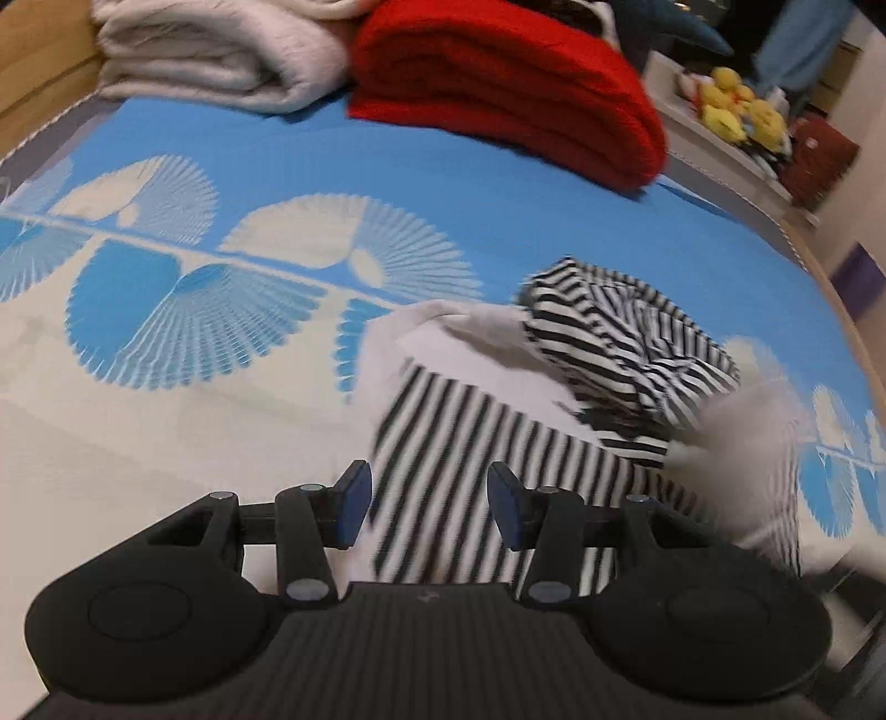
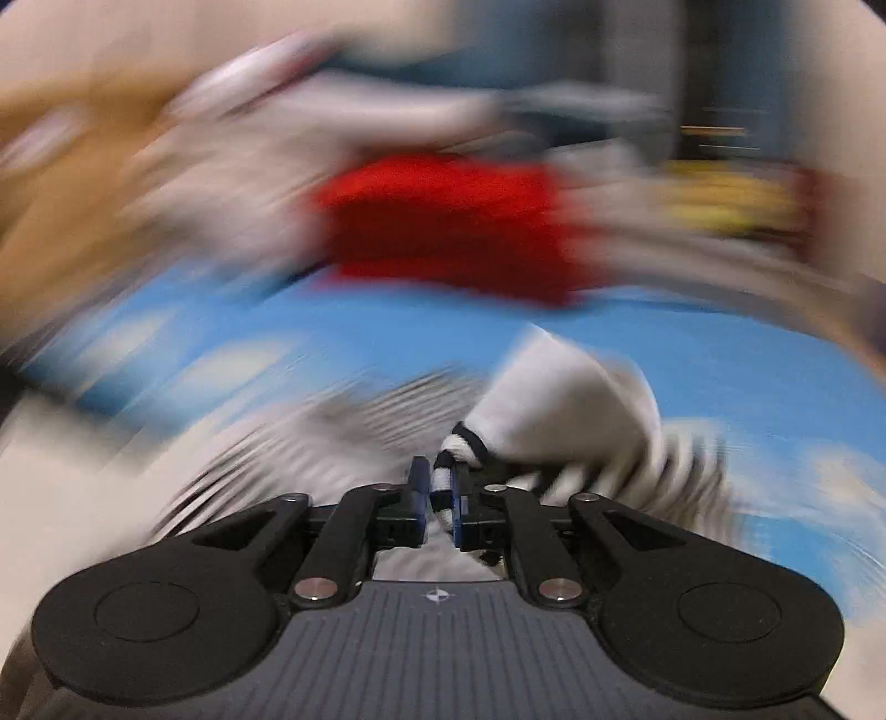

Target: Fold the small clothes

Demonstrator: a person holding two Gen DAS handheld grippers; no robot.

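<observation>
One striped garment point(image 1: 498, 443), black and white, lies on the bed point(image 1: 332, 166) in a loose heap, partly turned inside out so that white lining shows. The right gripper point(image 2: 441, 490) has its jaws narrowed onto a bunched striped edge of the garment; cloth fills the gap between them. The left gripper point(image 1: 429, 501) hovers above the near part of the garment with jaws about half open and nothing between them.

Risks, judged from this state:
- The right grip holds only a small rolled edge. A fast pull may strip it from the jaws.
- The right wrist view is heavily smeared, which suggests fast travel; the cloth may swing and fold unevenly.
- With only one edge held, the heap may drag instead of spreading flat.

Count of things on the bed behind the garment: one folded red blanket point(image 1: 509, 94) and one folded white blanket point(image 1: 221, 50), side by side. Yellow soft toys point(image 1: 742, 111) sit on a shelf beyond the bed; their number cannot be told.
</observation>
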